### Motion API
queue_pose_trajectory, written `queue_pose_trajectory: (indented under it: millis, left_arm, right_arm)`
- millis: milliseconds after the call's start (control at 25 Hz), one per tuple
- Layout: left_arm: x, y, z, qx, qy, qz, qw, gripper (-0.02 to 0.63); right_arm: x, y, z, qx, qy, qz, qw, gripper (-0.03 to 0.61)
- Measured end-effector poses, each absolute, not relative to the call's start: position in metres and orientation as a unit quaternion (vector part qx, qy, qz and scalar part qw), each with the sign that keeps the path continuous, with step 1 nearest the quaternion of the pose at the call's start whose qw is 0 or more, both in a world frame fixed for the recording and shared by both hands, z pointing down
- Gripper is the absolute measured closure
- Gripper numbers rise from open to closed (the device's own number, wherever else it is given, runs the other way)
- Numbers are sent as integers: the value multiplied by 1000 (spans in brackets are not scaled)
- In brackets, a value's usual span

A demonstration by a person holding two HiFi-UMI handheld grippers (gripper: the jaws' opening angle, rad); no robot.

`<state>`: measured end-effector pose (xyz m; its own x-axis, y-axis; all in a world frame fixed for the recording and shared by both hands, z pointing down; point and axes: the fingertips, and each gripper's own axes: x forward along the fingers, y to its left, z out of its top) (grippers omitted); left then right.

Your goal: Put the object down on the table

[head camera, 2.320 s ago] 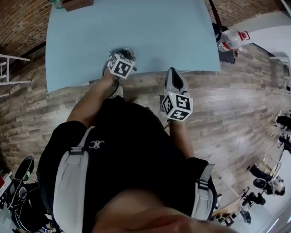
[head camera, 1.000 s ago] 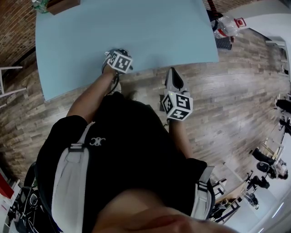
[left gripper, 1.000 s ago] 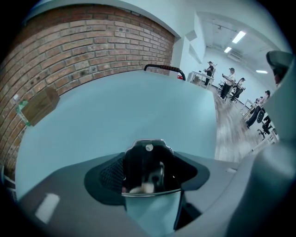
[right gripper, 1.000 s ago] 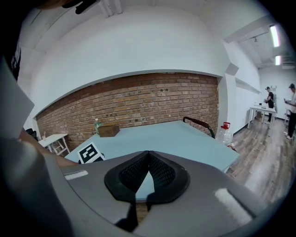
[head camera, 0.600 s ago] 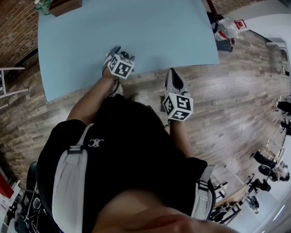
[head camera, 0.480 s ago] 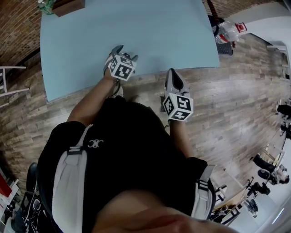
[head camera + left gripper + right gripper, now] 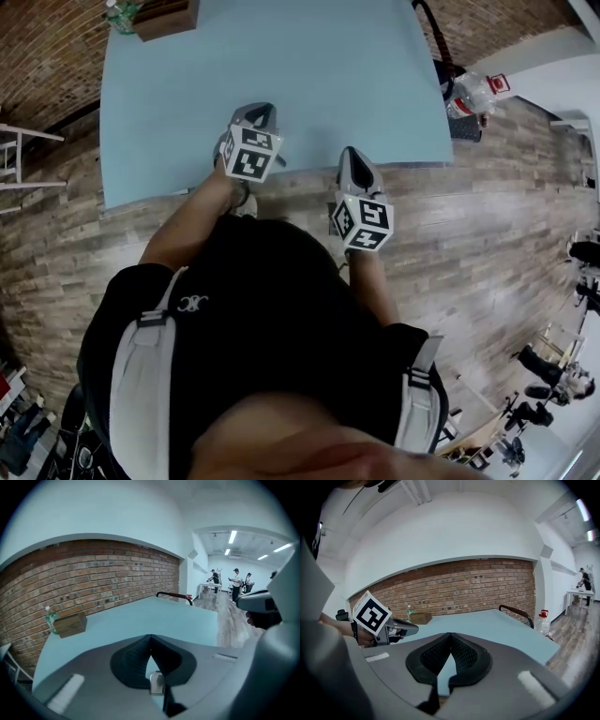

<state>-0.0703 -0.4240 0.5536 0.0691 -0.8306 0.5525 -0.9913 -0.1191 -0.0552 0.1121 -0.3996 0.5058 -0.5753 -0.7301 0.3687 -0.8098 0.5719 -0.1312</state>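
The put-down looks all but finished. The left tongs (image 7: 257, 113) hang over the near edge of the wide light blue desk (image 7: 328, 75). In the left gripper view the left tongs (image 7: 150, 638) are closing, and their ribbed black tips already touch with nothing pinched between them.

A small silvery square piece (image 7: 157, 682) shows through the gap below those tips. This is probably the task's object. The view is tight there, so I cannot say for sure whether it lies on the desk under the tongs or is a part of the gripper. If it is the object, it sits right beneath the left tongs, close to the desk's near edge and free of the pads.

The right tongs (image 7: 351, 155) are held off the desk, over the grey wood-plank floor (image 7: 487, 216) just past the near edge. They are apart from the left tongs. In the right gripper view the right tongs (image 7: 450, 635) are closed tip to tip and empty.

The next move, as I judge it, calls for lifting the left tongs straight up and back. That way the closed tips do not nudge the piece on the way out. A brown wooden box (image 7: 166, 17) stands at the desk's far corner, well apart from all of this.
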Motion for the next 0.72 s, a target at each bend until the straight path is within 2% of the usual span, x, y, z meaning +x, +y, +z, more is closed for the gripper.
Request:
queue_pose_trajectory:
  millis: [120, 320, 720]
  left_arm:
    - [-79, -419, 552, 701, -651, 244, 156, 614]
    - [-85, -405, 551, 698, -656, 227, 177, 614]
    - [-93, -393, 543, 697, -656, 228, 177, 614]
  right_arm:
    - [107, -400, 507, 437, -877, 141, 141, 565]
    - [101, -396, 507, 430, -880, 135, 149, 566]
    - [93, -395, 511, 429, -880, 132, 157, 566]
